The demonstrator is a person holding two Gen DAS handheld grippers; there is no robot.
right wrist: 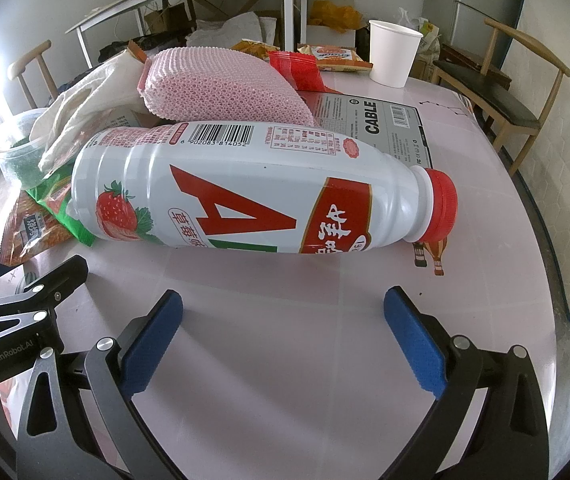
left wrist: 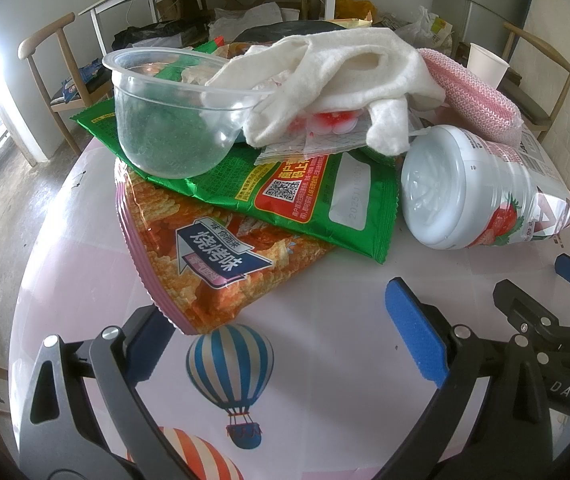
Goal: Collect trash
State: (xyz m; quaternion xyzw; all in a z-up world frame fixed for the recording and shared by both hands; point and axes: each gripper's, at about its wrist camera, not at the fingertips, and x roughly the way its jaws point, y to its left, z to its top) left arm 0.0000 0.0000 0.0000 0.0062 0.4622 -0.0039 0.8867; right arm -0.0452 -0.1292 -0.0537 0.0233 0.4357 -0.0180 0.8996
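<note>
- Right wrist view: strawberry-drink bottle lies crosswise just ahead of the wide-open, empty right tongs, cap rightward.
- Left tongs, also agape and empty, sit farther from the bottle.

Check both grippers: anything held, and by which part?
Nothing is held. The left gripper is open over bare tablecloth just short of the chip bag; the right gripper is open in front of the lying bottle, jaws clear of it.
</note>
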